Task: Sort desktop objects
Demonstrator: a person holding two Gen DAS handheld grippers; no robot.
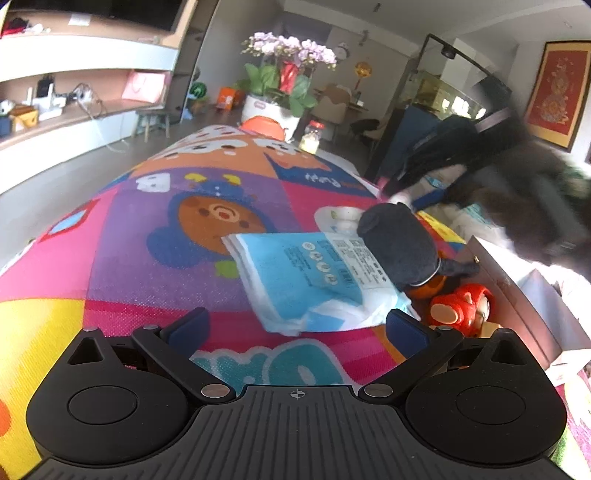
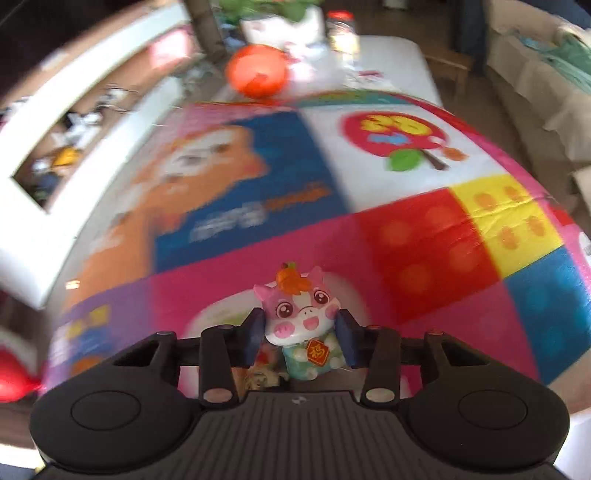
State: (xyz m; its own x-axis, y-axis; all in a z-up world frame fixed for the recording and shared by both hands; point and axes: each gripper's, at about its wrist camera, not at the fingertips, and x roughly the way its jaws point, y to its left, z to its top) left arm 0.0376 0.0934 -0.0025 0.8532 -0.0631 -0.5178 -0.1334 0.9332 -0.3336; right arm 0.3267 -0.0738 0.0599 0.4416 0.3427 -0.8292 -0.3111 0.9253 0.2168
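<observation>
My left gripper [image 1: 297,326] is open and empty, low over the colourful cartoon mat [image 1: 166,229]. Just ahead of it lies a blue and white tissue pack [image 1: 314,280]. A dark plush toy [image 1: 402,247] rests on the pack's right end, and a red figurine [image 1: 461,306] lies to the right of it. My right gripper [image 2: 300,330] is shut on a pink and white cow figurine [image 2: 300,314], held above the mat [image 2: 406,229]. In the left wrist view the right gripper and arm show as a dark blur [image 1: 480,162] at the upper right.
A brown box [image 1: 517,288] stands at the mat's right edge. At the far end are an orange round container [image 2: 257,71], a clear jar [image 2: 341,27] and a potted orchid [image 1: 284,70]. Shelves [image 1: 74,96] run along the left wall.
</observation>
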